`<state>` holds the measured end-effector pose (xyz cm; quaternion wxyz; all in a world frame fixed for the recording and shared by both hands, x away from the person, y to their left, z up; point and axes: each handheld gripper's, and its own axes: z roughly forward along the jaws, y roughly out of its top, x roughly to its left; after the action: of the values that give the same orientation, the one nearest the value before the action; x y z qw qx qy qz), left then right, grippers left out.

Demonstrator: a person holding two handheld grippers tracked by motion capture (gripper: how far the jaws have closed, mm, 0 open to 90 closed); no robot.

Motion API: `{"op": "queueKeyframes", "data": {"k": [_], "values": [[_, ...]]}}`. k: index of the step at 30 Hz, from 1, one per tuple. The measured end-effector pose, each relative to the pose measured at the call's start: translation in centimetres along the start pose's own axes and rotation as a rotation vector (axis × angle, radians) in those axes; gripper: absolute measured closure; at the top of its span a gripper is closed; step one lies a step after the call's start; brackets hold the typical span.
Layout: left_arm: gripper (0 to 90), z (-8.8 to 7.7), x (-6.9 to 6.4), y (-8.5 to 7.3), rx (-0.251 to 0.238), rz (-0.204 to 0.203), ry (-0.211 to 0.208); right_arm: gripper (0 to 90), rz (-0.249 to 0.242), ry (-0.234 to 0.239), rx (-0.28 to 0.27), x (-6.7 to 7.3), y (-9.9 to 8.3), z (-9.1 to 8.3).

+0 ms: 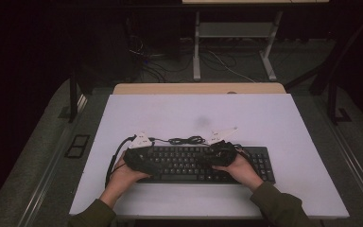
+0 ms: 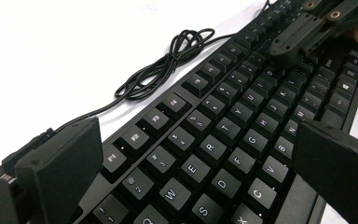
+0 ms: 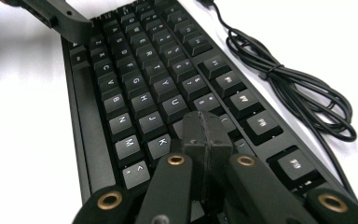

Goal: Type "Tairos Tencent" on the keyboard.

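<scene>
Right claw (image 3: pixel 208 135) is clenched, its closed tip resting on the keyboard (image 1: pixel 194 163) by the K key; left claw (image 2: pixel 191 154) hangs released over the letter rows. Typing seems in hand on the white bench (image 1: pixel 264 118); next likely calls for a light press.

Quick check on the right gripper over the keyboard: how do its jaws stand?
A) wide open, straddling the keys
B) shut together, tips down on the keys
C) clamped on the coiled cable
B: in the right gripper view the right gripper has both jaws pressed together, tips on the keyboard; the coiled cable lies apart.
</scene>
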<state>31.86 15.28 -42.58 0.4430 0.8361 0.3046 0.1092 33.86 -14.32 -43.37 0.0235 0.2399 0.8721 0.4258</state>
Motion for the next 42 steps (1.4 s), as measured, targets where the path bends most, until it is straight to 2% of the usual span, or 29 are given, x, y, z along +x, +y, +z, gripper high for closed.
{"op": "queueKeyframes", "data": {"k": [21,31,36,42], "values": [[1.4,0.0,0.0,0.0,0.004,0.005,-0.003,89.2,0.002,-0.002,0.027,0.0,-0.3,0.5],[1.5,0.0,0.0,0.0,0.003,0.004,-0.001,87.3,-0.001,-0.007,-0.015,-0.1,0.1,-0.2],[1.5,0.0,0.0,0.0,0.005,0.008,-0.002,78.8,0.008,-0.016,-0.035,-0.2,0.2,-0.7],[2.3,0.0,-0.1,-0.1,0.003,0.014,0.000,57.6,0.022,-0.039,-0.061,-0.4,0.2,-1.1]]}}
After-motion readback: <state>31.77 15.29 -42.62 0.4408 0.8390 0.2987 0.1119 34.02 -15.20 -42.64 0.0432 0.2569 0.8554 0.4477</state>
